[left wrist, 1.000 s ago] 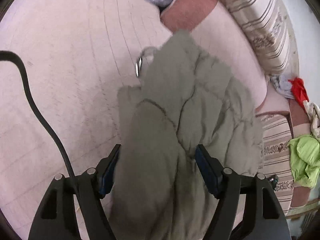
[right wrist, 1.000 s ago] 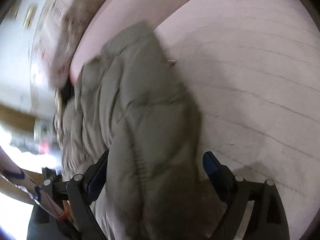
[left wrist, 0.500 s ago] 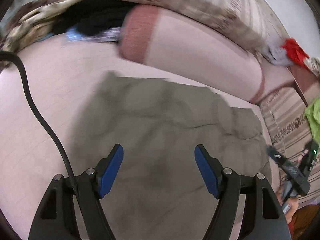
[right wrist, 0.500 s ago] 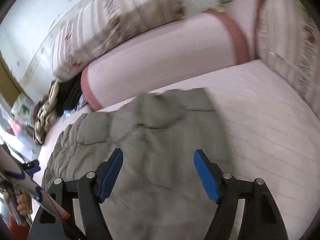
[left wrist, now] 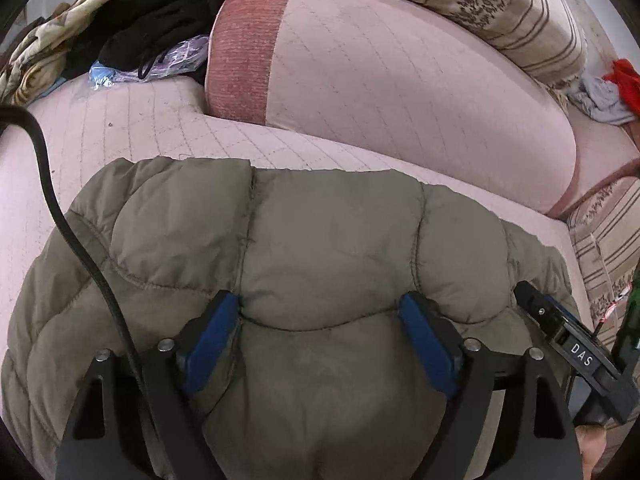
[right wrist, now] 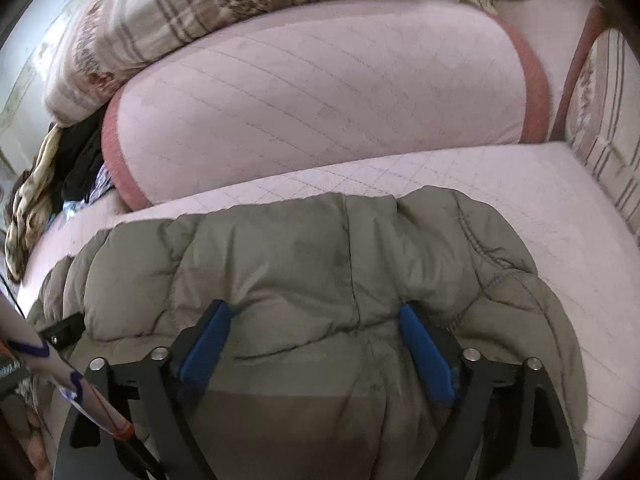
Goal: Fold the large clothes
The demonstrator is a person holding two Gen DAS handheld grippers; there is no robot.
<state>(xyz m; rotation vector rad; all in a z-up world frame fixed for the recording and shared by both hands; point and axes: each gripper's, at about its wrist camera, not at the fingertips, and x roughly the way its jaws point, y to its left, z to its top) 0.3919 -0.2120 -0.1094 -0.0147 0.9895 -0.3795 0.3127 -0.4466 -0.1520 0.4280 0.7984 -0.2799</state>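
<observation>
An olive quilted puffer jacket point(left wrist: 320, 248) lies spread flat on the pink quilted seat point(left wrist: 132, 120); it also shows in the right wrist view point(right wrist: 320, 264). My left gripper point(left wrist: 320, 312) is open, its blue pads pressed down into the jacket's near part with fabric bulging between them. My right gripper point(right wrist: 316, 316) is open too, resting on the jacket the same way, to the right of the left one. The right gripper's tip shows at the left wrist view's right edge point(left wrist: 560, 332).
A pink bolster with red ends point(left wrist: 380, 80) lies behind the jacket. Striped cushions point(left wrist: 500, 8) sit on it. Dark clothes and a plastic bag point(left wrist: 152, 52) are piled at the back left. A black cable point(left wrist: 52, 184) crosses the left.
A second ago the jacket hung bunched between both grippers. It has been laid flat on the seat, and both grippers have come down onto its near part.
</observation>
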